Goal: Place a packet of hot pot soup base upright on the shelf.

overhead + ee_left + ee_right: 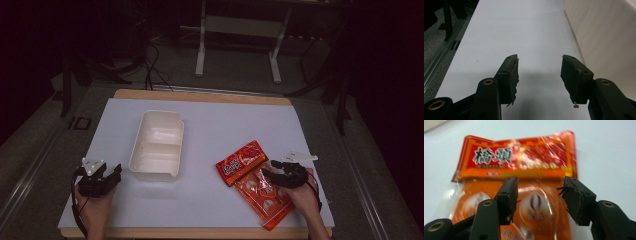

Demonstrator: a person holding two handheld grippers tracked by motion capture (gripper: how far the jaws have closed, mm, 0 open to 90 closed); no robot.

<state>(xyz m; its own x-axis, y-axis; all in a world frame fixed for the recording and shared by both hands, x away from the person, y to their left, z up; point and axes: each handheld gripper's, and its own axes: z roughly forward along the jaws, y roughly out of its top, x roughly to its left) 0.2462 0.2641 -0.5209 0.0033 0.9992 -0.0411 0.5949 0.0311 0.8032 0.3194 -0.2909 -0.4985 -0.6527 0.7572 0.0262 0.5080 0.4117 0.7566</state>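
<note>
The right gripper (278,171) hangs over the orange snack packet (255,182), which lies flat near the right front corner of the desk (220,125), its red header end turned toward the middle of the desk and its clear lower end toward the person; the jaws stand spread, one on either side of the packet's middle in the right gripper view (539,195), and nothing is pinched between them; whether the tips touch the wrapper I cannot tell, since that picture is blurred. The packet (519,185) shows bold characters on a red band across its top and round pale sweets through the clear part beneath.

The left gripper (102,177) sits low near the left front of the desk, held in the person's left hand (95,205); its jaws are spread wide too, with bare white desk between them in the left gripper view (539,75); they hold nothing. Just to its right stands the cream two-compartment tray (158,145), its side wall rising close by at the right edge of the left gripper view (604,37); the tray and the packet lie well apart.
</note>
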